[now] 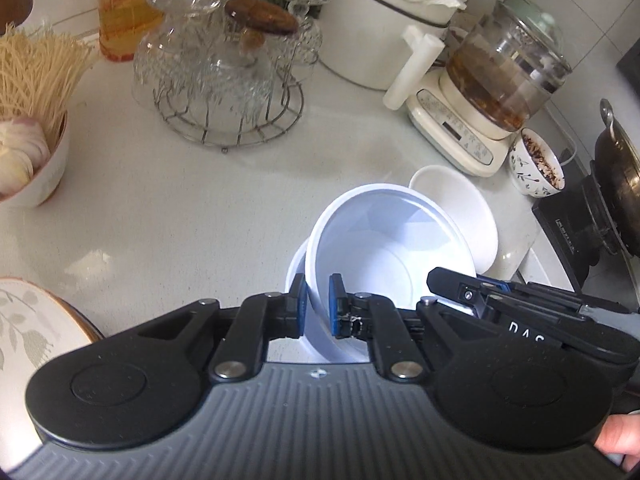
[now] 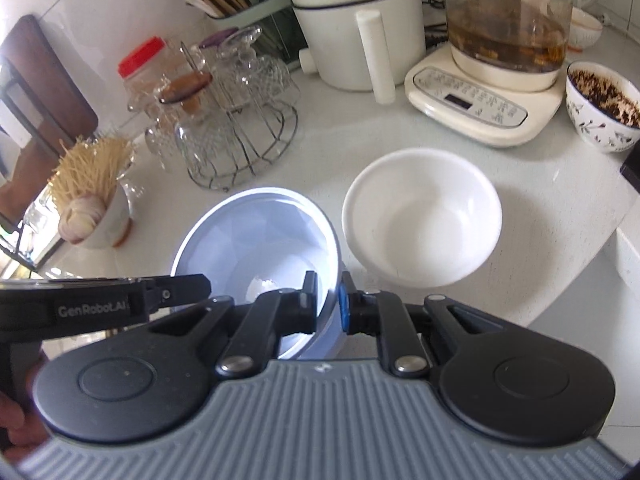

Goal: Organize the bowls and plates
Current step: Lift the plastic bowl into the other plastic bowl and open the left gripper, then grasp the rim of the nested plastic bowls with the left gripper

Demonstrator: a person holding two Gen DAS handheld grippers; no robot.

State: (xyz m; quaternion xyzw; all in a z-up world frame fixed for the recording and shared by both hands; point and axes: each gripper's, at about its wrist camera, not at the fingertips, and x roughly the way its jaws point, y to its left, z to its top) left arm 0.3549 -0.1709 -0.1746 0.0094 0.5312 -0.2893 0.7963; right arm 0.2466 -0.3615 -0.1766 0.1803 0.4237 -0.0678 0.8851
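A white bowl (image 1: 384,248) with a bluish tint was tilted above the counter, its rim pinched on two sides. Under it, in the left wrist view, an edge of another white dish (image 1: 294,268) showed. Just beside it, a second white bowl (image 2: 422,216) stood upright and empty on the pale counter.

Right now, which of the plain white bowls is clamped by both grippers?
The bluish-white bowl, gripped at its near rim; the other plain white bowl sits free beside it.
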